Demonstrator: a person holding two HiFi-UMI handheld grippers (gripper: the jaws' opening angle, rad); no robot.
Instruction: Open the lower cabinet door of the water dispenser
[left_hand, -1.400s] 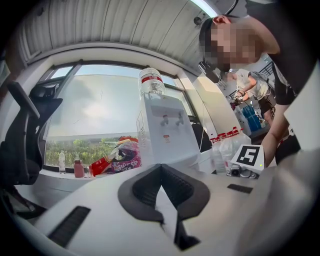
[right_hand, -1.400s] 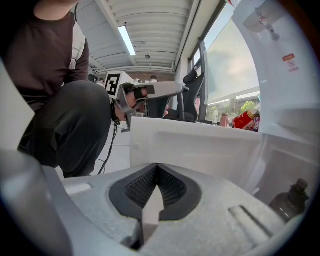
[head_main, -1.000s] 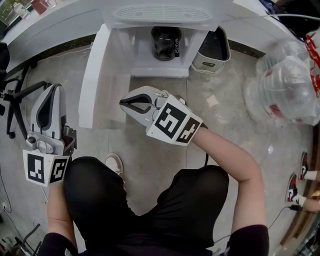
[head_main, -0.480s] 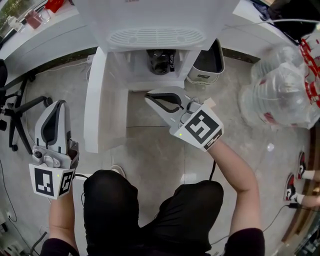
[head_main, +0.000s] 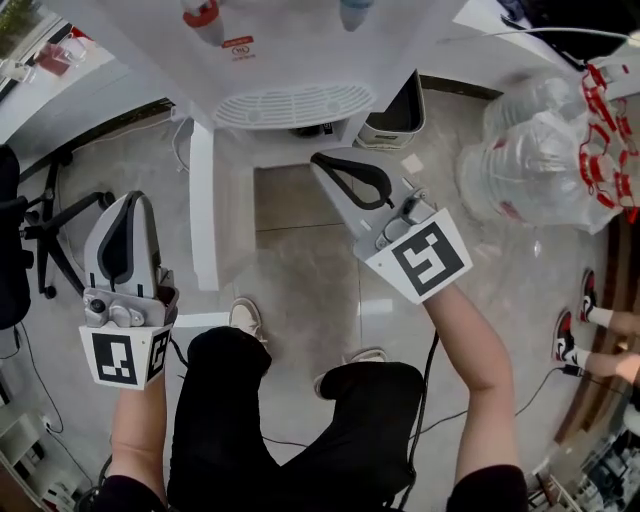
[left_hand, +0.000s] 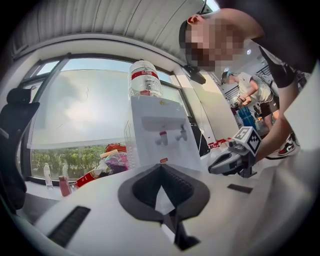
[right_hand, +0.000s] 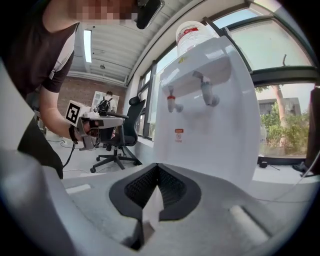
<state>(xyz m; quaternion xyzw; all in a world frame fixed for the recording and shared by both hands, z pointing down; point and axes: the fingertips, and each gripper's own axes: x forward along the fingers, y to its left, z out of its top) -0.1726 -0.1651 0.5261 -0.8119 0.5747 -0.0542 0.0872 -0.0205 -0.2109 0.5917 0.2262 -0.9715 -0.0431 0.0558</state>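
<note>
You are holding the left gripper (head_main: 128, 205) and right gripper (head_main: 330, 165) level, jaws pressed together on nothing, clear of the water dispenser (head_main: 290, 60). That is probably because its lower cabinet door (head_main: 203, 210) is already standing swung open beside the left gripper.

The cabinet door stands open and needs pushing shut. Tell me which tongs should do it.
Left. The left tongs hang beside the outer face of the open door, so a short push likely closes it; the right tongs are on its inner side.
</note>
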